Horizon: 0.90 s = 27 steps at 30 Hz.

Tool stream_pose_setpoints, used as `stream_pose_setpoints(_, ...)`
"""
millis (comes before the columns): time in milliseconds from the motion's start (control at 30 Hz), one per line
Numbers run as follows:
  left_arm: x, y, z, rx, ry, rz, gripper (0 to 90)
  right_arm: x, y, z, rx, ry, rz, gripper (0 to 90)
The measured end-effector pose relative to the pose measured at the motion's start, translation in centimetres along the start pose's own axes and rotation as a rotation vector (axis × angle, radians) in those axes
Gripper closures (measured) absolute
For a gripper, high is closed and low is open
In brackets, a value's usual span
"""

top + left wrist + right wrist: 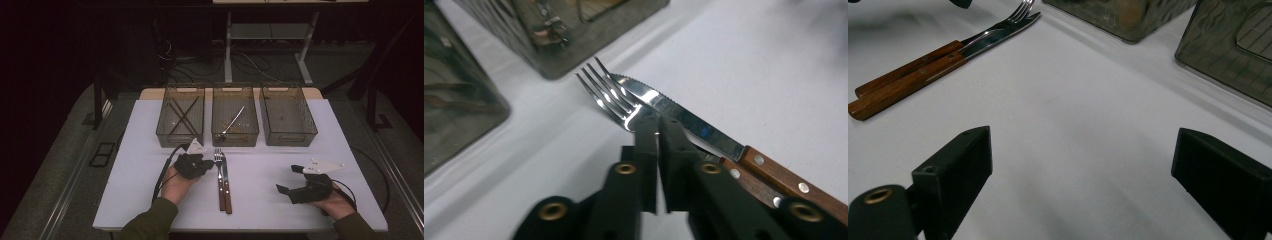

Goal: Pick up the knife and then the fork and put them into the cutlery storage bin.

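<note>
Wood-handled fork (616, 97) and steak knife (684, 117) lie side by side, touching, on the white table (280, 200), tips towards the bins, just in front of the middle mesh bin (235, 134). Fork: four bright steel tines, brown riveted handle. Knife: serrated edge, a small blue mark on the blade, same riveted handle.

Left gripper (658, 127) sits just left of the fork, jaws pressed nearly together at the fork's neck, with the neck itself hidden behind them; whether steel is actually pinched is hard to make out. In the left gripper view the handles run off the frame's lower right.

Right gripper (1080, 175) rests well apart, near the table's right front, jaws spread wide over bare tabletop.

Left mesh bin (181, 125) holds dark crossed sticks, too dim to name. Middle bin holds a metal utensil; type unclear.
</note>
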<state>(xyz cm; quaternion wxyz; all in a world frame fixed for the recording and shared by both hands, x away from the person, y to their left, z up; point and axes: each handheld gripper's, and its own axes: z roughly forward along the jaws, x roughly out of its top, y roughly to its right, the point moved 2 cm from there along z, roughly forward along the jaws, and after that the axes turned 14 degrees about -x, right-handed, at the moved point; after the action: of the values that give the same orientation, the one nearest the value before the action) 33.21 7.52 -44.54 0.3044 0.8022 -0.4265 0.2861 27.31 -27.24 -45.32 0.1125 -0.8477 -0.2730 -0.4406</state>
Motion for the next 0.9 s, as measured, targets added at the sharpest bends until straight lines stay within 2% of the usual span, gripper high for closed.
stream_pose_setpoints(100,-0.1,0.1,0.6,-0.006,-0.032,0.007,89.6,0.0,0.0,0.1,-0.001,0.001,-0.007,9.2)
stream_pose_setpoints(400,-0.2,0.0,2.1,0.005,-0.064,0.017,89.5,0.0,0.0,0.1,0.001,0.001,-0.004,9.2)
stream_pose_setpoints(900,0.4,0.0,3.0,0.001,-0.057,0.028,89.5,0.0,0.0,0.1,0.000,-0.003,-0.002,9.2)
